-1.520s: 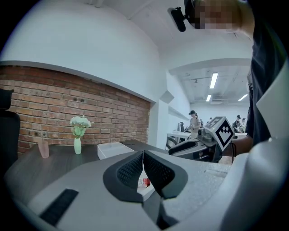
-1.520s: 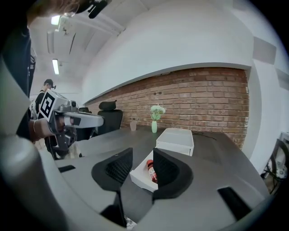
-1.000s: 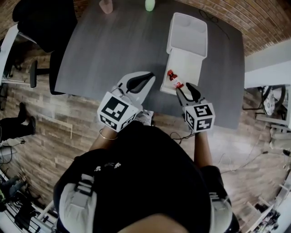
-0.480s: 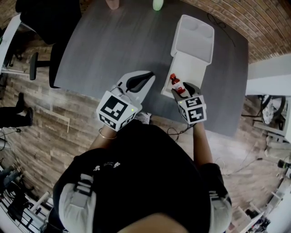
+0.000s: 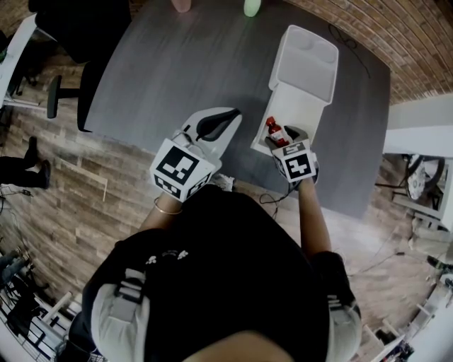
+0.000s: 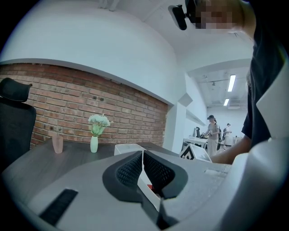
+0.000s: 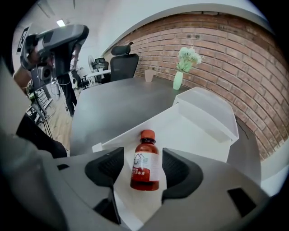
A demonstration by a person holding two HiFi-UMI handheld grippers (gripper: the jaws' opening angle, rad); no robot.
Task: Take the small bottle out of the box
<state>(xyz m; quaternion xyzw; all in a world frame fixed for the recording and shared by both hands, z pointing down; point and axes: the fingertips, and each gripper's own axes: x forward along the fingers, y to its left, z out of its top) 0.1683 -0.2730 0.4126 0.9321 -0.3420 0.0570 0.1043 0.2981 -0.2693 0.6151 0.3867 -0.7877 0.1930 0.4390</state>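
The small brown bottle [image 5: 275,131] with a red cap lies on its side at the near end of the open white box [image 5: 304,71], cap pointing away from me. In the right gripper view the bottle [image 7: 145,161] lies between the jaws of my right gripper [image 7: 142,152]. Those jaws are opening, and a gap shows on each side of the bottle. In the head view the right gripper [image 5: 283,134] sits at the box's near edge. My left gripper [image 5: 232,114] hovers left of the box over the dark table [image 5: 177,78], its tips together with nothing held.
A pink cup [image 5: 182,4] and a green vase [image 5: 252,7] with flowers stand at the table's far edge. A black office chair [image 5: 71,28] is off the far left corner. A thin cable [image 5: 350,46] lies right of the box. People stand in the background of the left gripper view.
My right gripper has moved forward from just short of the bottle so that its jaws now lie on either side of it. The left gripper has stayed in place.
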